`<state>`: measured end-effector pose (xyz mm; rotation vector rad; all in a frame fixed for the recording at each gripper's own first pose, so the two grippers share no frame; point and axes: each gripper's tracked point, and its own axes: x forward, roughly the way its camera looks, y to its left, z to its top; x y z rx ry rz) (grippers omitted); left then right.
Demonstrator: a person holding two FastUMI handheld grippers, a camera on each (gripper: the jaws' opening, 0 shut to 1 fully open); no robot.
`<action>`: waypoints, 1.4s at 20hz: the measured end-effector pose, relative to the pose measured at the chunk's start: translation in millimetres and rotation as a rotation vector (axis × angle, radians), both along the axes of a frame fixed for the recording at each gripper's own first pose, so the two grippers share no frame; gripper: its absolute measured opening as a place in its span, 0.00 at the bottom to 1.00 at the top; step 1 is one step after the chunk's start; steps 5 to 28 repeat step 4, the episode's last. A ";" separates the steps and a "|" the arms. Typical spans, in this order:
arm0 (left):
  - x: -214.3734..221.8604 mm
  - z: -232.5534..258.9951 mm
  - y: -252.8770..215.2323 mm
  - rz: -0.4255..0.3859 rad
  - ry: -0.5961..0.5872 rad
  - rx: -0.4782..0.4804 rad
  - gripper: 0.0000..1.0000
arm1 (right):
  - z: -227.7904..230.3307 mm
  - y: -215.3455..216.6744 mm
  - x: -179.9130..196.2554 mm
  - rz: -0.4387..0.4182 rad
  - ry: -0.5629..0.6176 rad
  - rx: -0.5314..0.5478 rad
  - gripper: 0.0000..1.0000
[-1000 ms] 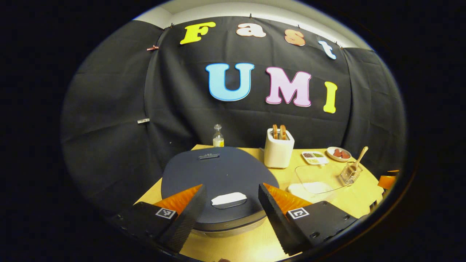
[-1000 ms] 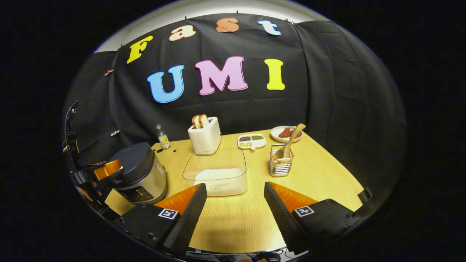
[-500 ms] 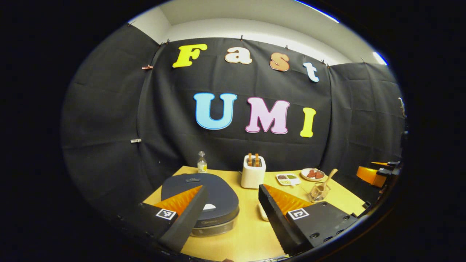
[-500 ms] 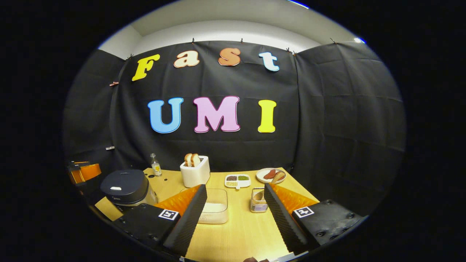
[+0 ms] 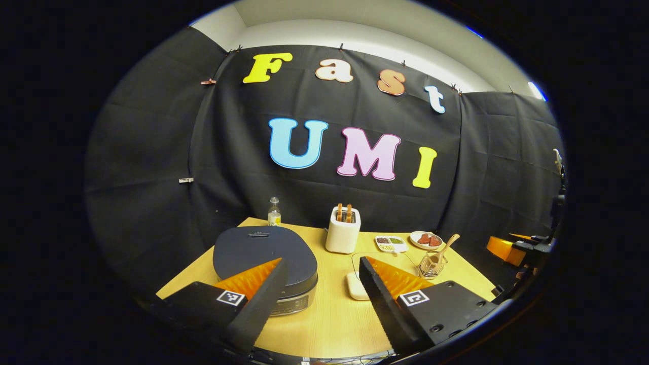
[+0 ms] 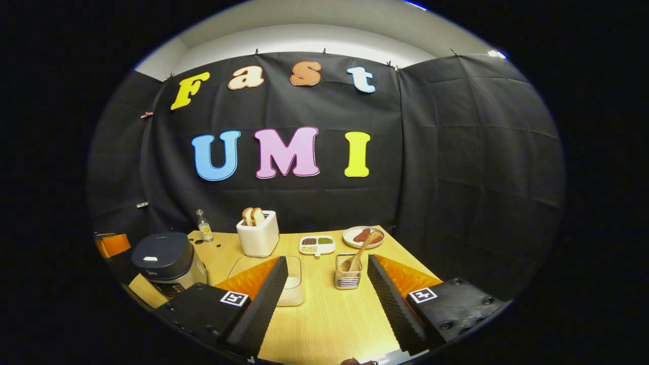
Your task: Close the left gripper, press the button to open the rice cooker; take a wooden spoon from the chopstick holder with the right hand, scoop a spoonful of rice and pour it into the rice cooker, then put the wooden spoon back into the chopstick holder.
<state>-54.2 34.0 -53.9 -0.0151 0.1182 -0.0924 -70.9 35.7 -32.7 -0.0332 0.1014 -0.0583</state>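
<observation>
Black cloth backs a wooden table [image 6: 329, 319]. On its left side sits the rice cooker [image 6: 167, 261], lid down. Both the left gripper [image 5: 319, 291] and right gripper [image 6: 327, 294] hang above the near edge, jaws spread wide and empty. Farther right, the chopstick holder [image 6: 348, 278] keeps the wooden spoon [image 6: 361, 249] leaning upright, beside the clear rice container [image 6: 293, 284].

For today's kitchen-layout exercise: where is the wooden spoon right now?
In the right gripper view the wooden spoon stands tilted in the wire chopstick holder on the table's right half, between the clear rice container and the plate behind it.
</observation>
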 end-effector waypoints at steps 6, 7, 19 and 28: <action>1.2 2.3 -11.9 0.026 0.002 0.023 0.95 | -1.1 -5.1 8.4 0.009 0.004 0.039 0.99; 1.2 2.3 -11.9 0.026 0.002 0.023 0.95 | -1.1 -5.1 8.4 0.009 0.004 0.039 0.99; 1.2 2.3 -11.9 0.026 0.002 0.023 0.95 | -1.1 -5.1 8.4 0.009 0.004 0.039 0.99; 1.2 2.3 -11.9 0.026 0.002 0.023 0.95 | -1.1 -5.1 8.4 0.009 0.004 0.039 0.99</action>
